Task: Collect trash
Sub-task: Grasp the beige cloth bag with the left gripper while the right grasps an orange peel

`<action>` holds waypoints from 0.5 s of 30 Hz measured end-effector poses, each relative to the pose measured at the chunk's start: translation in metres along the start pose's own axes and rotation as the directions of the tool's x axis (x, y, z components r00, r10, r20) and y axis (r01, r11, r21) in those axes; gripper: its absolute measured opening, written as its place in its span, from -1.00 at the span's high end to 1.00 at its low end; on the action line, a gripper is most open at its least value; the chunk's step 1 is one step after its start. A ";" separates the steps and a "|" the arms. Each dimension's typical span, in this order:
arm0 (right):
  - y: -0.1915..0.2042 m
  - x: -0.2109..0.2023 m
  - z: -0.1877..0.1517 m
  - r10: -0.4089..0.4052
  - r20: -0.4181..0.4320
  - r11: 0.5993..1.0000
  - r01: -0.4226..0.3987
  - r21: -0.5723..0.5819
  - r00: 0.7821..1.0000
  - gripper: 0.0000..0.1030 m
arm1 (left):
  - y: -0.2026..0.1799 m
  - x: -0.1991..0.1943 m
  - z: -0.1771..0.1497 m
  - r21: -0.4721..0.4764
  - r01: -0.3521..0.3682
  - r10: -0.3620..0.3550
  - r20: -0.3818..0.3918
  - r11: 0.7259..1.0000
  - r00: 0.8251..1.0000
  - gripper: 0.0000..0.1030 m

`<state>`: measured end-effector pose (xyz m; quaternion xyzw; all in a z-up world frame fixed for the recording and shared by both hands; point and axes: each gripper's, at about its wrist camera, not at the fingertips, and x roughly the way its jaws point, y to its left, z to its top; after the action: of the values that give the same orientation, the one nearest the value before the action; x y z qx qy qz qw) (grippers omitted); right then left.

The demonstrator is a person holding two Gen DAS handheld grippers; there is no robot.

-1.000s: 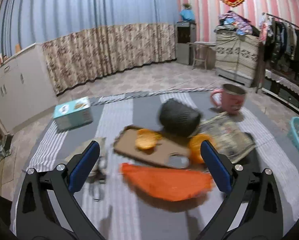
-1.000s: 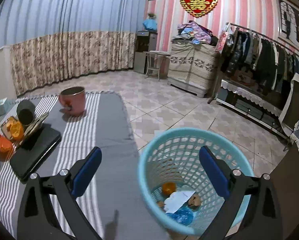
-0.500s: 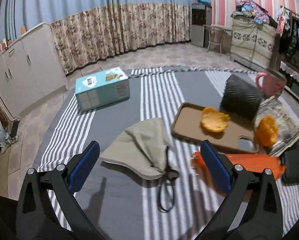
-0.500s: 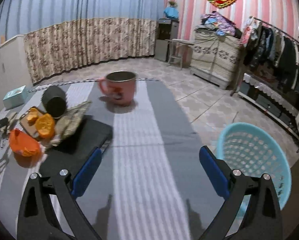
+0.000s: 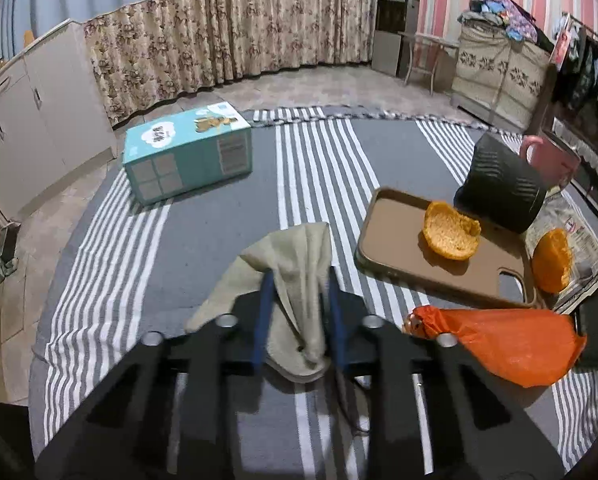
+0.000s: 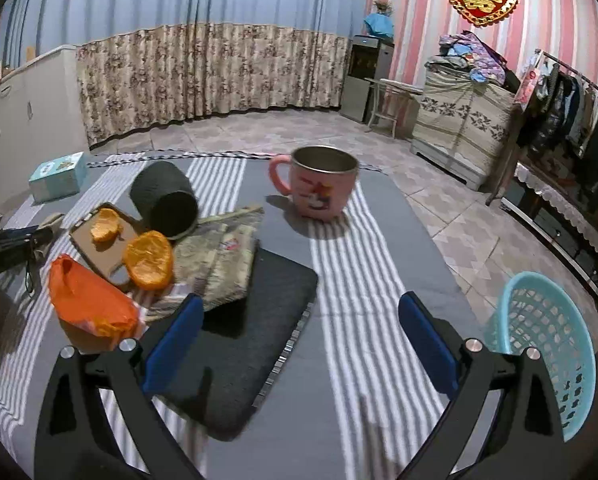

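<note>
Our left tool has just closed on the beige cloth lying on the striped counter — its dangling cord may snag. Our right tool hangs open, empty, the basket well right — limp fabric could slip out.

left wrist: close, downward | right wrist: farther back | shared: orange bag

A teal box stood on the striped cloth towards the far left, well apart from the brown tray. A dark ribbed cup lay on its side at the tray's far corner, and a pink mug stood upright beyond it. A black slab lay nearer, with a folded newspaper overlapping its left edge
</note>
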<state>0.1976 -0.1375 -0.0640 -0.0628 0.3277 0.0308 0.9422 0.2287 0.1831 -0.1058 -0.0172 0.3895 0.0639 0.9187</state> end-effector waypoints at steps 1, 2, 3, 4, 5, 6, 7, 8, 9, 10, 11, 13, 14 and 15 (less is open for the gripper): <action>0.006 0.000 0.002 0.006 0.003 1.000 -0.006 -0.008 1.000 -0.86 | 0.000 -0.003 -0.001 0.004 -0.012 0.012 0.013 1.000 1.000 0.78; 0.010 -0.001 0.004 0.009 0.005 1.000 -0.009 -0.015 1.000 -0.86 | 0.000 -0.005 -0.001 0.009 -0.020 0.020 0.022 1.000 1.000 0.82; 0.016 0.000 0.006 0.014 0.007 1.000 -0.014 -0.024 1.000 -0.86 | -0.001 -0.009 -0.002 0.016 -0.029 0.028 0.039 0.999 0.999 0.82; 0.024 0.002 0.008 0.023 0.008 0.999 -0.023 -0.036 1.000 -0.86 | -0.001 -0.011 -0.002 0.021 -0.032 0.031 0.052 0.999 0.998 0.82; 0.028 0.003 0.009 0.034 0.007 0.998 -0.034 -0.043 0.999 -0.86 | -0.001 -0.013 -0.002 0.024 -0.034 0.033 0.058 0.999 0.998 0.82; 0.035 0.006 0.011 0.046 0.002 0.998 -0.046 -0.052 0.999 -0.86 | -0.001 -0.015 -0.002 0.028 -0.045 0.043 0.068 0.999 0.997 0.83; 0.039 0.008 0.012 0.054 -0.001 0.997 -0.054 -0.056 0.999 -0.86 | -0.001 -0.017 -0.003 0.034 -0.058 0.055 0.080 0.998 0.995 0.83; 0.047 0.012 0.014 0.069 -0.010 0.995 -0.069 -0.065 0.998 -0.86 | 0.000 -0.019 -0.003 0.036 -0.066 0.062 0.089 0.997 0.994 0.83; 0.052 0.015 0.015 0.076 -0.017 0.995 -0.077 -0.070 0.997 -0.86 | 0.002 -0.021 -0.003 0.032 -0.065 0.061 0.093 0.997 0.994 0.83; 0.057 0.019 0.016 0.084 -0.025 0.993 -0.086 -0.076 0.996 -0.86 | 0.005 -0.021 -0.002 0.027 -0.061 0.058 0.095 0.998 0.994 0.83; 0.065 0.024 0.017 0.093 -0.035 0.992 -0.096 -0.086 0.995 -0.86 | 0.008 -0.022 -0.001 0.021 -0.059 0.057 0.096 0.998 0.994 0.83; 0.075 0.032 0.017 0.102 -0.050 0.989 -0.107 -0.100 0.994 -0.86 | 0.011 -0.023 -0.001 0.009 -0.065 0.064 0.099 0.998 0.993 0.83; 0.082 0.038 0.018 0.103 -0.064 0.988 -0.110 -0.112 0.993 -0.86 | 0.012 -0.024 -0.002 0.007 -0.069 0.068 0.100 0.998 0.993 0.83; 0.086 0.041 0.018 0.100 -0.073 0.987 -0.109 -0.119 0.992 -0.86 | 0.013 -0.022 -0.001 0.005 -0.067 0.067 0.100 0.998 0.993 0.83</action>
<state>0.2326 -0.0492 -0.0842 -0.1045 0.3591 0.0981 0.9222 0.2114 0.1940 -0.0902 0.0031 0.3435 0.0937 0.9344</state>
